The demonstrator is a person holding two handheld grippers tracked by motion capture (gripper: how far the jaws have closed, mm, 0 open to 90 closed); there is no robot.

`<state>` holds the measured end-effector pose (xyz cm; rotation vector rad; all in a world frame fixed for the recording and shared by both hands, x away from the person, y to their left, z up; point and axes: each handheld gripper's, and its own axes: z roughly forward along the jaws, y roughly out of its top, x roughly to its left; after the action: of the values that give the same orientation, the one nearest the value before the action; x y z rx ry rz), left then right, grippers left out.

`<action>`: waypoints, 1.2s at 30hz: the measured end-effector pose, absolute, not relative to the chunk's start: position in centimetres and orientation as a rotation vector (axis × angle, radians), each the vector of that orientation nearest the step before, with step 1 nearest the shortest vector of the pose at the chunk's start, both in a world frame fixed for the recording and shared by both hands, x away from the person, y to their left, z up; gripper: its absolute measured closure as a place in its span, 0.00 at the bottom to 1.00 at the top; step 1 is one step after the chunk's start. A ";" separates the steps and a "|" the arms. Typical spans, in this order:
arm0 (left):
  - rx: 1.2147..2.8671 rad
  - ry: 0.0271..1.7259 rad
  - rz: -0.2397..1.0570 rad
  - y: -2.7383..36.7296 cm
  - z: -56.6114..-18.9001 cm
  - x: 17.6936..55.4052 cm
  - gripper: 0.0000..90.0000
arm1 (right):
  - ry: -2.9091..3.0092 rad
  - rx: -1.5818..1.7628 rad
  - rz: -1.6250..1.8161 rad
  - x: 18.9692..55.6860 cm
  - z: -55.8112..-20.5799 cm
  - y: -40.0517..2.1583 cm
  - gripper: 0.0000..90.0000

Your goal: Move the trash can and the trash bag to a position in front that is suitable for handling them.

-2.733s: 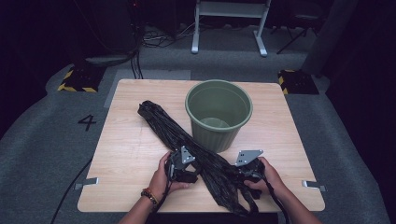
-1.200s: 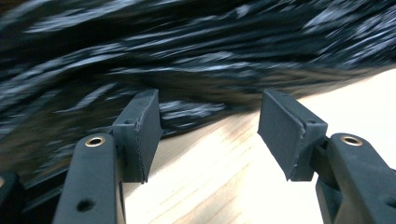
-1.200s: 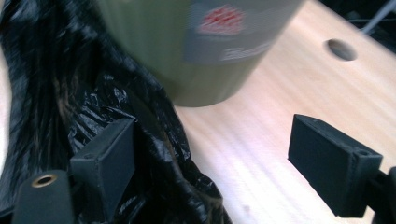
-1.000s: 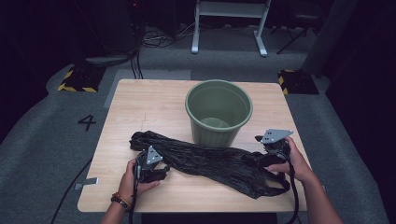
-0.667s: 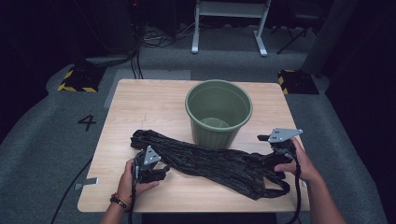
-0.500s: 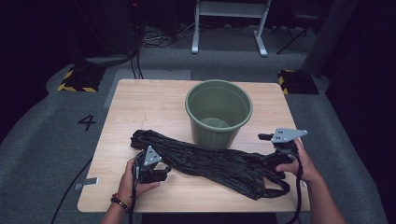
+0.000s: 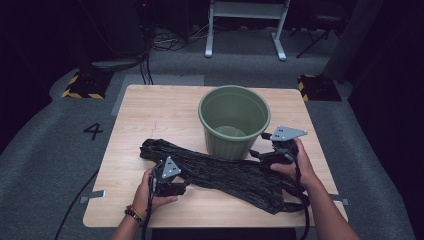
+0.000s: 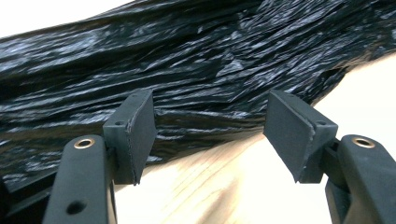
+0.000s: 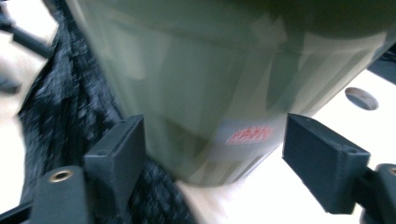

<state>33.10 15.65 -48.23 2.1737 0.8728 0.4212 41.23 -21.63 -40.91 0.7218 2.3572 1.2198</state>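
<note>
A crumpled black plastic bag (image 7: pixel 230 175) lies stretched across the front of the wooden table (image 7: pixel 150 115), in front of a green bin (image 7: pixel 220 145). My left gripper (image 7: pixel 176 181) rests at the bag's left part. In the left gripper view its jaws (image 8: pixel 210 121) have just been opening and stand open. The bag (image 8: pixel 210 60) lies just beyond the pads and is not pinched. My right gripper (image 7: pixel 261 148) hovers at the bag's right end beside the bin. Its jaws (image 9: pixel 212 140) are open and face the bin's wall (image 9: pixel 210 84), with the bag (image 9: pixel 51 121) at their left.
The bin stands upright at the table's middle. Bare wood lies to the left and behind it. Yellow-and-black striped blocks (image 7: pixel 80 85) (image 7: pixel 317 85) sit on the grey floor off the far corners. A white frame (image 7: pixel 245 30) stands behind the table. A cable trails from each gripper.
My right hand has moved left, toward the bin, and the bag's right end now lies slack on the table. The left hand has stayed where it was.
</note>
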 end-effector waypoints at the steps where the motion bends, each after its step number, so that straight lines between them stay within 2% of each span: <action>1: 2.177 0.873 0.422 15.6 -48.2 33.1 0.38 | 2.340 0.741 1.202 41.6 -40.8 -21.2 0.22; 6: 2.172 0.882 0.425 15.9 -48.3 33.1 0.38 | 2.318 0.776 1.236 43.6 -40.8 -20.0 0.23; 13: 2.175 0.894 0.426 16.8 -48.3 32.8 0.37 | 2.309 0.791 1.212 44.1 -41.1 -18.7 0.23; 19: 2.181 0.931 0.414 18.4 -48.4 31.9 0.33 | 2.383 0.690 1.215 39.8 -40.8 -18.3 0.24; 20: 2.175 0.943 0.404 18.8 -48.4 31.8 0.31 | 2.474 0.613 1.203 37.8 -41.3 -17.4 0.23; 25: 2.154 0.986 0.411 19.9 -48.6 31.1 0.29 | 2.598 0.532 1.112 36.0 -43.8 -16.2 0.24; 27: 2.150 1.000 0.422 20.3 -48.7 31.1 0.28 | 2.645 0.570 1.044 36.5 -46.0 -16.3 0.28; 31: 2.124 1.025 0.450 21.0 -48.7 31.1 0.30 | 2.651 0.587 0.984 37.1 -47.0 -16.6 0.40; 32: 2.117 1.031 0.457 21.2 -48.6 31.2 0.30 | 2.660 0.588 0.987 37.3 -47.2 -16.8 0.52; 36: 2.068 1.074 0.469 21.9 -48.6 31.6 0.28 | 2.691 0.526 0.922 37.8 -47.3 -17.7 0.72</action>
<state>31.58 21.94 -48.56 2.0685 1.0739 0.4695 37.83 -17.67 -47.35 0.5265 2.6908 0.9223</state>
